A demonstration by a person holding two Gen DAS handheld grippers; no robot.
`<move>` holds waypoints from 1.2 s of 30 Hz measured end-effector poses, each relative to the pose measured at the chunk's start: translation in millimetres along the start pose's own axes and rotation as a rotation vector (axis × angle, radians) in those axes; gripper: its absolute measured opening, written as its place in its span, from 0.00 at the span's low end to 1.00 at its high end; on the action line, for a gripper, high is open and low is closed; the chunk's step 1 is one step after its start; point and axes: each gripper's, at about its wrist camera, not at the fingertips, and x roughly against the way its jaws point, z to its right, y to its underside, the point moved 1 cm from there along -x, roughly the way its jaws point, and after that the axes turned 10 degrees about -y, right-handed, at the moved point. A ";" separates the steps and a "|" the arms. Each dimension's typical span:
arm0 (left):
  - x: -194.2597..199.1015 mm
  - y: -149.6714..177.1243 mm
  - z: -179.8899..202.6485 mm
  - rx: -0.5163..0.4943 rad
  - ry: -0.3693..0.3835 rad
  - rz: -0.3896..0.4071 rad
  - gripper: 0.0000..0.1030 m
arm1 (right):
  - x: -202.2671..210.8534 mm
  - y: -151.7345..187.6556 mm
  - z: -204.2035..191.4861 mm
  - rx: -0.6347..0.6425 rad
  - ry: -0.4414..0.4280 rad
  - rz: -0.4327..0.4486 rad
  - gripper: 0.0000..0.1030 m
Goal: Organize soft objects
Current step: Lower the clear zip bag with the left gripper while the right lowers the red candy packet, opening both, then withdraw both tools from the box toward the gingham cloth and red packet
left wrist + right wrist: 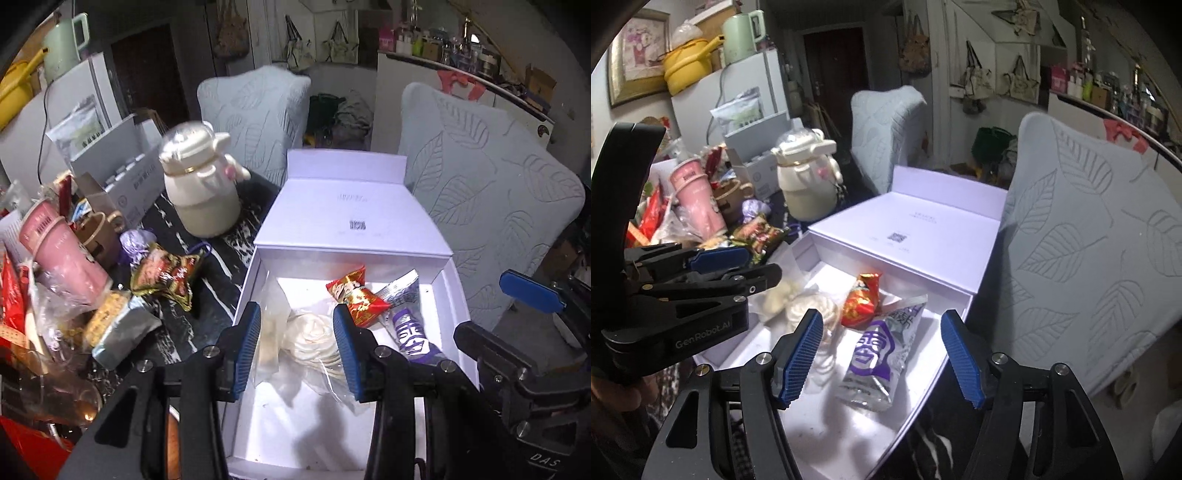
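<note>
Purple packet (875, 343) and red packet (860, 299) lie in the white box (458, 295); left claw (297, 347) narrowly spread, pinching nothing; right claw (882, 354) spread wide, empty.

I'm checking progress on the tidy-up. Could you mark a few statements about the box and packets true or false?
1. The red snack packet lies inside the white box. True.
2. The box's lid is closed. False: it is folded back, open.
3. The purple-and-white packet lies on the table outside the box. False: it is in the box, beside the red packet.
4. A cream flask stands on the table. True.
</note>
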 end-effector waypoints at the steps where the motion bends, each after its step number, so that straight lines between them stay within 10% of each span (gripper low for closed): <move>1: 3.5 -1.1 -0.4 0.003 0.001 0.005 0.39 | 4.7 -1.0 -2.1 0.005 0.002 0.007 0.65; 18: 126.7 2.1 -17.5 0.030 -0.024 0.215 0.41 | 97.7 -12.4 -41.6 0.085 -0.003 0.183 0.71; 22: 157.1 10.0 -22.5 0.052 -0.020 0.276 0.83 | 118.4 -9.4 -52.4 0.101 -0.005 0.217 0.79; 36: 238.5 60.1 -44.3 0.106 -0.053 0.389 0.86 | 190.6 24.3 -84.0 0.133 0.009 0.315 0.92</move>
